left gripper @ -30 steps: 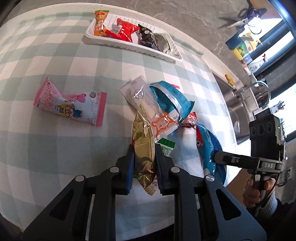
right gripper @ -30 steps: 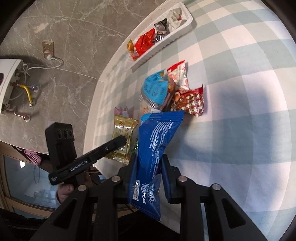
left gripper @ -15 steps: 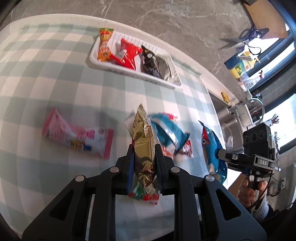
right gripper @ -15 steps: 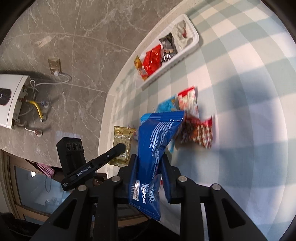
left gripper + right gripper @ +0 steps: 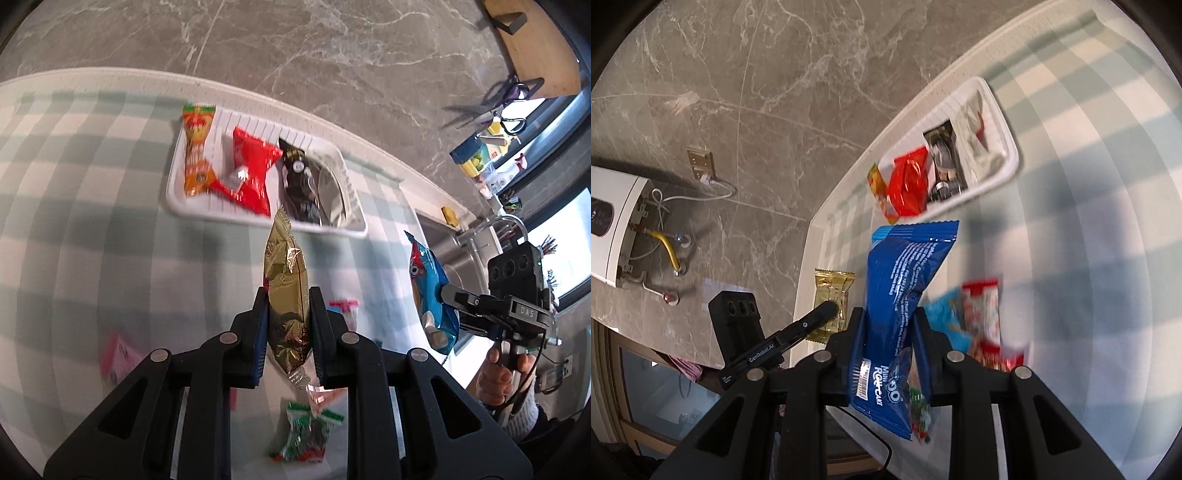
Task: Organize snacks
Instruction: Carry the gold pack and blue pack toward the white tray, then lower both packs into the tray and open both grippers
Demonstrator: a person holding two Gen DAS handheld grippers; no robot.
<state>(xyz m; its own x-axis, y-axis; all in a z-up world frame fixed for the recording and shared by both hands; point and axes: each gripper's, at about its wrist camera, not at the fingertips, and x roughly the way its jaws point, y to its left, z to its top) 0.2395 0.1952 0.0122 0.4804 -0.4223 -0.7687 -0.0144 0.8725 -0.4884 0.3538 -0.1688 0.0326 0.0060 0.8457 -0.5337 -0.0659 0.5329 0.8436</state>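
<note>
White tray (image 5: 173, 192) near the surface's far edge holds an orange packet (image 5: 197, 155), red packet (image 5: 251, 173), black packet (image 5: 299, 184) and silver packet (image 5: 332, 192). Left claw (image 5: 288, 325) pinches gold packet (image 5: 286, 295) above surface; right claw (image 5: 890, 332) pinches blue packet (image 5: 905, 295).

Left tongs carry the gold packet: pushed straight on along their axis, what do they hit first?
Probably the near rim of the white tray: the gold packet in the left tongs points at it, nothing between. Depth is uncertain.
</note>
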